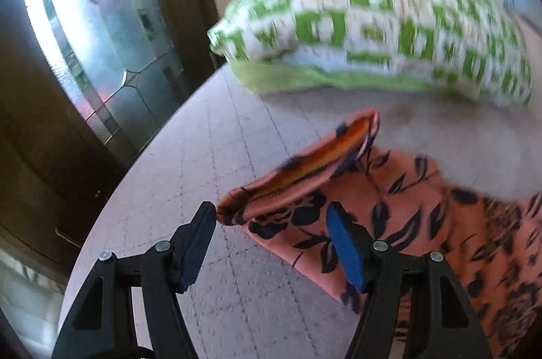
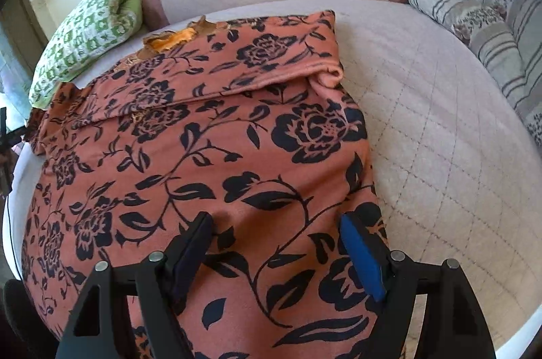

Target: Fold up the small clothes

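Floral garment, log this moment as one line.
garment: spread on bed, top edge folded | left hand-held gripper: open | right hand-held gripper: open

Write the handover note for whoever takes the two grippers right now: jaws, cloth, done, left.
Left gripper: jaws open, empty, at the floral garment's raised sleeve end.
Right gripper: jaws open, empty, over the garment's near part.
Garment: spread on the quilted bed cover, far edge folded over once; green checked pillow beyond it.
Done: one fold at the far edge.
Left: likely sleeves in, then fold up.
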A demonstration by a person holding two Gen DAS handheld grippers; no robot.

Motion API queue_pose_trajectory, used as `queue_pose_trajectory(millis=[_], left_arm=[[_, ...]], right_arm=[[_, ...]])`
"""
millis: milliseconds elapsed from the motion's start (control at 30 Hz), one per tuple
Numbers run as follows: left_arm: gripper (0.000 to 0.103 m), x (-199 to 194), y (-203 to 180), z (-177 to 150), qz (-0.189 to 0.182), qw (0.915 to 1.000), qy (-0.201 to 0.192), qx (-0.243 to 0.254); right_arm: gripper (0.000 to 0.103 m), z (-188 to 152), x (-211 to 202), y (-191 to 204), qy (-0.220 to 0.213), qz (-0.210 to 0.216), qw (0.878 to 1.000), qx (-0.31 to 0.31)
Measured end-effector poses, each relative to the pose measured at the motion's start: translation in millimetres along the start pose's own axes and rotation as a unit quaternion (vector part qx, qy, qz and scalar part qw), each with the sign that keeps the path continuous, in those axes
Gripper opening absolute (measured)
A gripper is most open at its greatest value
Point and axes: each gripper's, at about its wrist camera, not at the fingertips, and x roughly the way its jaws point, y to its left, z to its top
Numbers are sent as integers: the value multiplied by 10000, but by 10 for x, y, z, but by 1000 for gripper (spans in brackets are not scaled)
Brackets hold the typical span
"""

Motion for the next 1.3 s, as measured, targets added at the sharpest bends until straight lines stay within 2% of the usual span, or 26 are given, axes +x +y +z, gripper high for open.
queue_pose_trajectory(millis=[33, 67, 100, 133, 200, 233, 300, 367, 400, 467, 533, 600, 667, 800, 900, 1000, 1033, 1067, 1100, 1133, 1167, 1200, 1267, 1300], left_arm=[[66, 49, -1, -4, 17, 10000, 30, 54], [54, 101, -19, 21, 67, 9999, 32, 87], [37, 140, -19, 48, 119, 9998, 70, 107], [3, 187, 4, 77, 116, 9996, 244, 3], [1, 128, 126, 113, -206, 9976, 389, -534], [1, 70, 136, 129, -329, 9967, 387, -627], [1, -196, 74, 151, -521, 9965, 179, -627], [1, -608, -23, 158, -950, 9934, -202, -617], [1, -910, -81, 158, -1137, 9906, -528, -549], [1, -1243, -61, 157, -1270, 9855, -925, -639], [1, -1580, -76, 118, -1567, 9790, -1091, -713], [1, -1936, -188, 55, -1797, 9731, -1363, -461], [1, -2322, -454, 15, -2032, 9658, -1610, -107], [1, -2909, -1156, -37, -2686, 9459, -1780, 393], [1, -3262, -1897, -145, -3153, 9313, -1749, 515], [2, -3480, -2621, -246, -3712, 9141, -1585, 395], [4, -3527, -2901, -319, -3863, 9083, -1510, 541], [26, -3551, -3176, -443, -3998, 9014, -1426, 852], [44, -3468, -3503, -593, -4204, 8909, -1014, 1390], [65, -3383, -3625, -686, -4215, 8900, -726, 1577], [65, -3213, -3709, -848, -4191, 8916, -280, 1690], [65, -3111, -3665, -954, -4213, 8911, -78, 1687], [65, -2993, -3436, -1085, -4113, 8979, -19, 1566], [66, -2907, -3257, -1123, -3961, 9067, -42, 1450]], right_arm=[[80, 1, 13, 15, -18, -45, 10000, -47], [80, 4, 16, 27, -17, -70, 9999, -73], [80, 8, 15, 33, -15, -70, 9999, -89], [80, 6, 4, 31, -22, -63, 9999, -92], [80, 1, -14, 17, -23, -50, 10000, -58], [80, 1, -26, 5, -37, -48, 10000, -36], [80, 2, -65, -12, -94, -31, 9999, 22], [80, 14, -135, -36, -214, 59, 9997, 87], [80, 20, -170, -44, -261, 90, 9996, 96], [80, 31, -263, -59, -360, 224, 9990, 121], [80, 7, -371, -66, -539, 275, 9981, 131], [80, -31, -463, -117, -647, 331, 9971, 226], [80, -63, -498, -157, -665, 348, 9965, 355], [80, -46, -519, -214, -640, 585, 9943, 626], [80, 52, -602, -106, -804, 900, 9906, 644], [80, 116, -664, -37, -941, 1112, 9868, 712], [80, 132, -666, -45, -939, 1172, 9855, 785], [80, 149, -659, -61, -920, 1226, 9843, 878], [81, 167, -640, -88, -879, 1289, 9828, 988], [84, 183, -608, -124, -812, 1371, 9808, 1123], [86, 205, -563, -171, -714, 1486, 9778, 1296], [86, 226, -518, -220, -627, 1672, 9727, 1479], [89, 258, -434, -271, -496, 1960, 9637, 1741], [90, 282, -386, -276, -423, 2068, 9600, 1839]])
